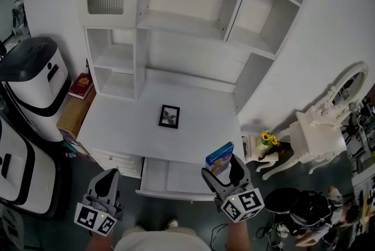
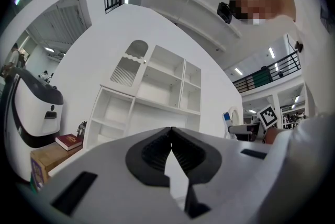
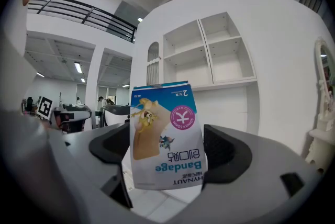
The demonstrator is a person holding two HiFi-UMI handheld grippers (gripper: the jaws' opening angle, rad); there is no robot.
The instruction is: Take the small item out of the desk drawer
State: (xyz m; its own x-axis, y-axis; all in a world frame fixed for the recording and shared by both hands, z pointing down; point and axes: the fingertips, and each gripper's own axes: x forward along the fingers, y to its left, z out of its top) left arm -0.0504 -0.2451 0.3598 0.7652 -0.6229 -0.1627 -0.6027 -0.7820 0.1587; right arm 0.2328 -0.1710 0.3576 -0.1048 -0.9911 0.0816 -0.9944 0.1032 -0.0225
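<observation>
- Your left gripper (image 2: 171, 136) has its jaws pressed together with nothing between them, and it is held low by the desk's (image 1: 123, 126) front left corner.
- Only the head view shows the drawer (image 1: 176, 178): pulled open, white floor showing.
- Your right gripper (image 3: 167, 152) pinches the bandage box (image 3: 166, 139) (its print is upside down and legible only in that gripper's own view). The box is out of the drawer, near the desk's front right corner.
</observation>
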